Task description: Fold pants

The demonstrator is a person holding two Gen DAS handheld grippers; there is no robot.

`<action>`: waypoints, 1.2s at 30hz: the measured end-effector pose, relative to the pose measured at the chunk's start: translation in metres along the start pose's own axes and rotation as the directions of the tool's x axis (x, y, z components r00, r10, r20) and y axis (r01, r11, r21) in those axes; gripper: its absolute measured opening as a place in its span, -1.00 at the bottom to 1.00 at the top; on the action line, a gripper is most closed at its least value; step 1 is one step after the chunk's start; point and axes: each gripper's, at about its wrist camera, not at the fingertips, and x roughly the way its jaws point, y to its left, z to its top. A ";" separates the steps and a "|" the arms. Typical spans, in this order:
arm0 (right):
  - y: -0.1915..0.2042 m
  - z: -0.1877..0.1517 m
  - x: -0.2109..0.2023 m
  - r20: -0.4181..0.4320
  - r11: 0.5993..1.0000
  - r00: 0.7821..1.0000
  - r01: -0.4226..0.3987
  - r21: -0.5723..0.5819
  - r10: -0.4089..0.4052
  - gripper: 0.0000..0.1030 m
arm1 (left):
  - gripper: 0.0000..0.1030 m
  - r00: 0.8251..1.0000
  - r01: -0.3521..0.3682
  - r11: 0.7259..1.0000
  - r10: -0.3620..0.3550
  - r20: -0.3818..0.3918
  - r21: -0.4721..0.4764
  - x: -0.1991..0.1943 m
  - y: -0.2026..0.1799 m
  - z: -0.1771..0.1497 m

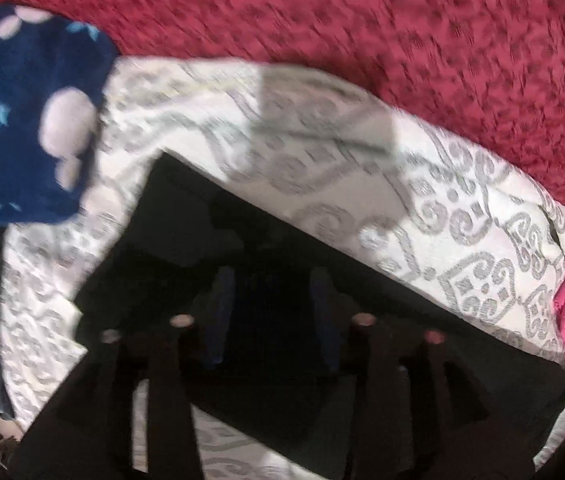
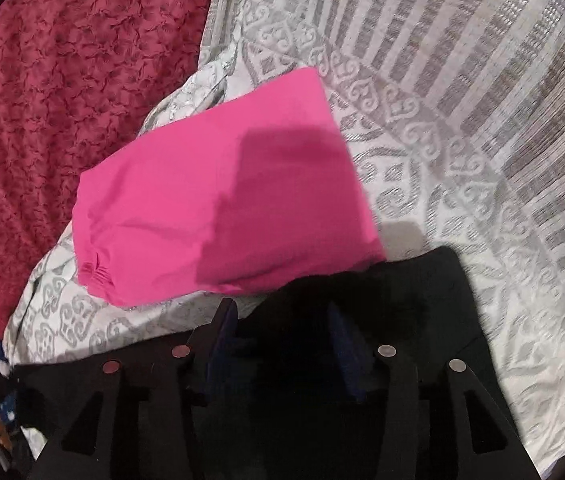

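- Item, black pants (image 1: 218,240): dark cloth spread on the white-and-grey patterned cover (image 1: 462,216), running from the centre of the left wrist view down to 6 o'clock, with its straight top edge slanting toward 4 o'clock.
- Left gripper (image 1: 272,304): your jaws stand apart with black cloth between and beneath them; whether they pinch it, you cannot tell, since dark fingers on dark fabric merge and the frame is smeared.
- Right gripper (image 2: 282,328): jaws also apart, black cloth bunched between the blue pads (image 2: 224,332); contact looks likely, a firm clamp is not shown.
- Risk, slipped grip: if either hold is shallow, one corner could drop mid-fold and leave a skewed edge.
- Risk, neighbour snag: the folded pink garment (image 2: 222,208) lies just beside the pants at 11 o'clock of your right gripper; dragging the cloth that way could pull it open.
- Risk, cover drag: the loose cover may ride up with the pants.
- Left view only: the blue fleece with stars (image 1: 30,120) at 9 o'clock and the long pants edge; the pink garment is a sliver at 3 o'clock.
- Right view only: the pink garment's whole shape, and the cover's striped band (image 2: 482,120) at 2 o'clock.
- Both: red patterned bedspread (image 1: 362,20) beyond the cover.
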 end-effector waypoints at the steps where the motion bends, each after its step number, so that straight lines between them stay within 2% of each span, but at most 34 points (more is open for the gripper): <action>1: -0.005 0.002 -0.006 -0.003 1.000 1.000 0.005 -0.003 -0.005 -0.05 | 0.00 1.000 -0.011 1.000 0.011 0.011 0.006 -0.006 0.004 0.002; 4: -0.020 0.010 -0.020 -0.013 0.998 0.998 0.062 -0.011 -0.062 0.33 | 0.00 0.995 0.006 1.000 -0.006 0.103 -0.005 -0.032 0.021 0.002; 6: -0.033 0.009 -0.035 0.015 0.995 0.995 0.103 0.005 -0.103 0.33 | 0.00 0.985 0.045 0.999 -0.048 0.163 0.022 -0.051 0.030 -0.003; 9: -0.054 -0.011 -0.062 0.069 0.993 0.990 0.121 0.008 -0.121 0.35 | 0.00 0.969 0.038 0.998 -0.051 0.242 0.059 -0.075 0.044 -0.013; 11: -0.064 -0.031 -0.071 0.065 0.992 0.991 0.121 -0.041 -0.118 0.40 | 0.02 0.958 0.047 0.996 -0.065 0.279 0.071 -0.087 0.056 -0.023; 13: -0.077 -0.057 -0.073 0.054 0.985 0.987 0.154 -0.080 -0.150 0.41 | 0.03 0.945 0.068 0.995 -0.089 0.315 0.076 -0.100 0.075 -0.037; 17: -0.111 -0.105 -0.059 0.005 0.970 0.972 0.234 -0.059 -0.234 0.42 | 0.30 0.919 0.040 0.995 -0.071 0.388 0.089 -0.117 0.108 -0.073; 19: -0.128 -0.128 -0.059 0.001 0.982 0.982 0.188 0.017 -0.188 0.42 | 0.31 0.916 0.005 0.993 -0.051 0.398 0.116 -0.114 0.122 -0.095; 22: -0.137 -0.155 -0.067 0.024 0.989 0.993 0.111 0.094 -0.114 0.42 | 0.31 0.925 -0.023 0.989 -0.034 0.379 0.147 -0.100 0.138 -0.118; 25: -0.124 -0.181 -0.077 0.060 0.991 0.993 0.098 0.091 -0.103 0.42 | 0.31 0.940 0.009 0.990 -0.055 0.336 0.138 -0.076 0.156 -0.130; 27: -0.111 -0.196 -0.082 0.078 0.994 0.993 0.078 0.081 -0.084 0.42 | 0.31 0.940 0.035 0.988 -0.083 0.330 0.151 -0.063 0.158 -0.135; 31: -0.083 -0.222 -0.094 0.109 0.998 0.994 0.006 0.062 -0.013 0.42 | 0.31 0.931 -0.049 0.969 -0.044 0.363 0.243 -0.042 0.128 -0.132; 34: -0.068 -0.233 -0.098 0.121 0.997 0.992 -0.033 0.063 0.025 0.42 | 0.31 0.936 -0.071 0.941 -0.052 0.348 0.332 -0.025 0.092 -0.115; 35: -0.066 -0.235 -0.098 0.122 0.997 0.992 -0.036 0.063 0.028 0.42 | 0.31 0.937 -0.099 0.929 -0.034 0.348 0.357 -0.018 0.080 -0.109; 36: -0.063 -0.235 -0.097 0.123 0.997 0.992 -0.033 0.063 0.025 0.42 | 0.30 0.932 -0.158 0.913 0.012 0.363 0.377 -0.011 0.067 -0.102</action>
